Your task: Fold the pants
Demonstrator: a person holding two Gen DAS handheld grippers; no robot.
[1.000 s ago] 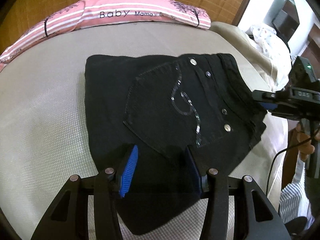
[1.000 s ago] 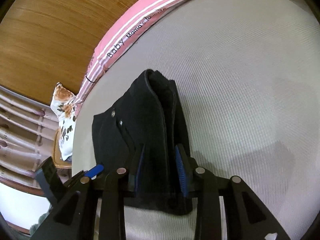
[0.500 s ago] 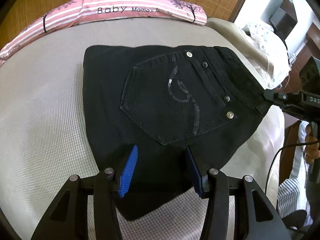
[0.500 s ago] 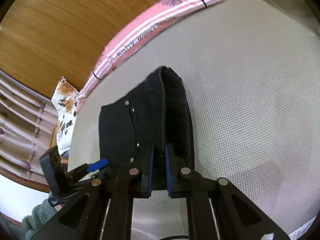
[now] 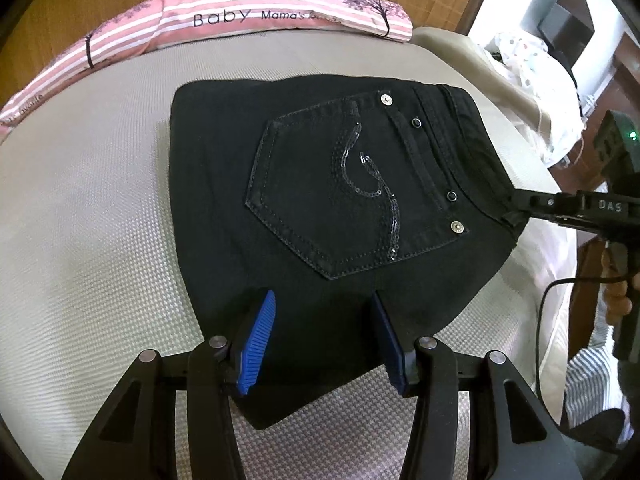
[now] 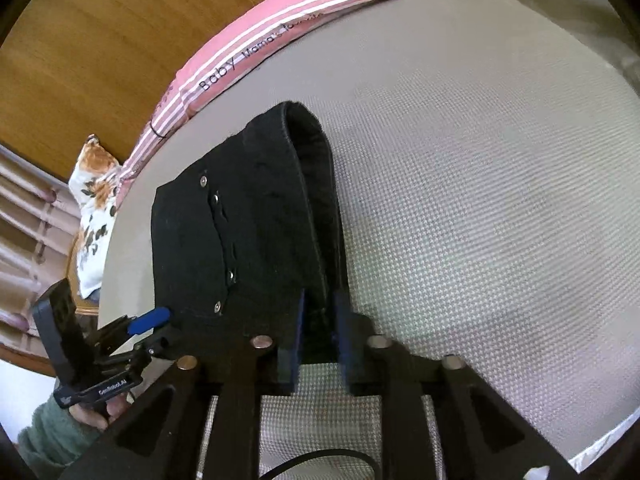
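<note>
The black pants [image 5: 320, 200] lie folded into a compact packet on the grey woven mattress [image 5: 88, 208], back pocket [image 5: 340, 192] up with its sequin swirl and metal studs showing; the waistband edge [image 6: 308, 184] faces the right side of the bed and stands slightly raised in the right wrist view. The left gripper [image 5: 324, 320] sits over the near edge of the packet, its blue-padded fingers [image 5: 260, 332] spread apart with black cloth between them; whether the pads press the fabric I cannot tell. The right gripper [image 6: 318, 320] is at the waistband corner, its jaws opening, a fold of the cloth between the two dark pads. A pink striped pillow [image 5: 240, 20] printed "Baby" lies along the far edge of the mattress against a wooden headboard [image 6: 100, 40]; a floral cushion [image 6: 94, 200] rests beside the bed; a green sleeve [image 6: 52, 436] shows behind the left gripper's handle.
</note>
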